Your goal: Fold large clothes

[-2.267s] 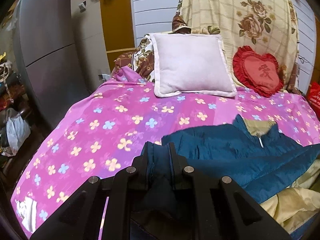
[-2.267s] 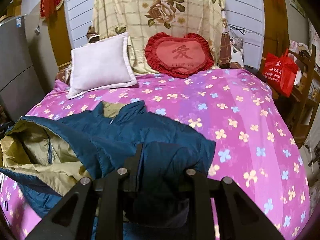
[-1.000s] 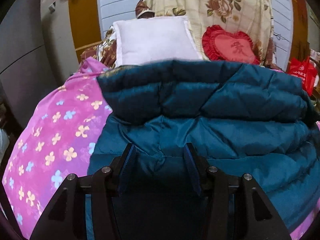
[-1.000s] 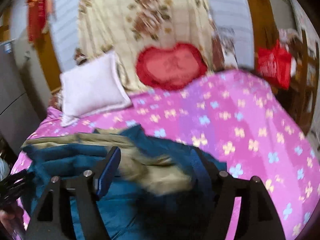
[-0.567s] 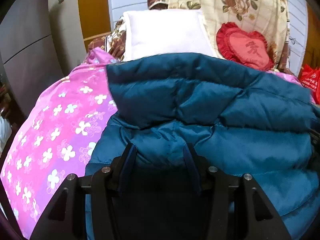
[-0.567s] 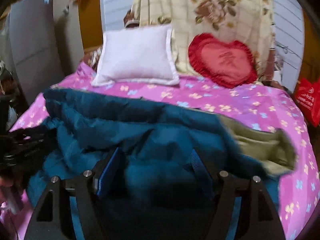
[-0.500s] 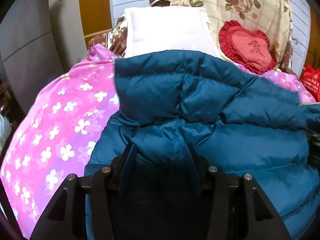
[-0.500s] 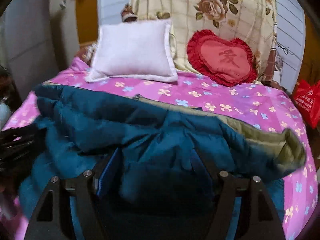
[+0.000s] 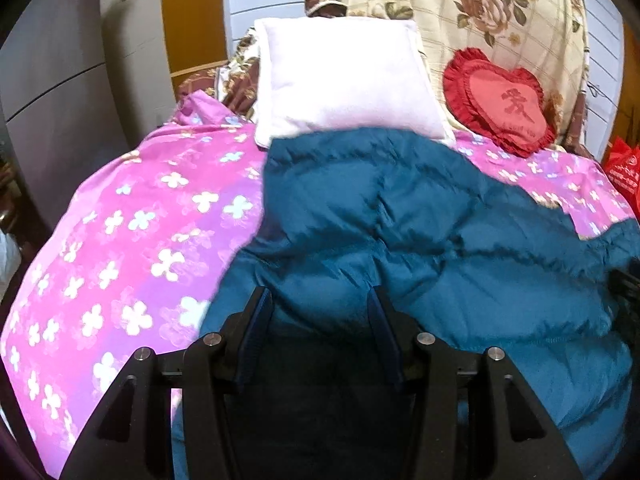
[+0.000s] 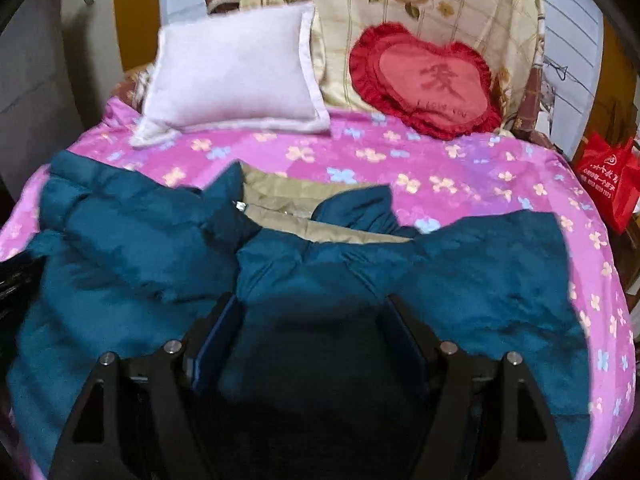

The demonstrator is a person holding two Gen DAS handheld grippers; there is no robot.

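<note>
We see both grippers, left (image 9: 318, 330) and right (image 10: 314, 334), pinching the teal quilted down jacket (image 10: 460, 280) on the pink flowered bedspread (image 10: 460, 168); the right bag (image 10: 610, 178) is shut.

Left gripper (image 9: 318, 312): angled down and forward, black fingers tipped with blue pads (image 9: 256, 334), jaws partway apart. Quilted teal jacket (image 9: 400, 220) bunched between the pads and filling the gap; pads look pressed into the fabric on both sides.

Right gripper (image 10: 314, 322): also pitched downward, jaws set wider than the left's. Blue pad (image 10: 218, 340) visible on its left finger. Jacket fabric lies in the gap; contact at the pads not clear in shadow. Dark edge of the left gripper visible at the left border of the right wrist view.
</note>
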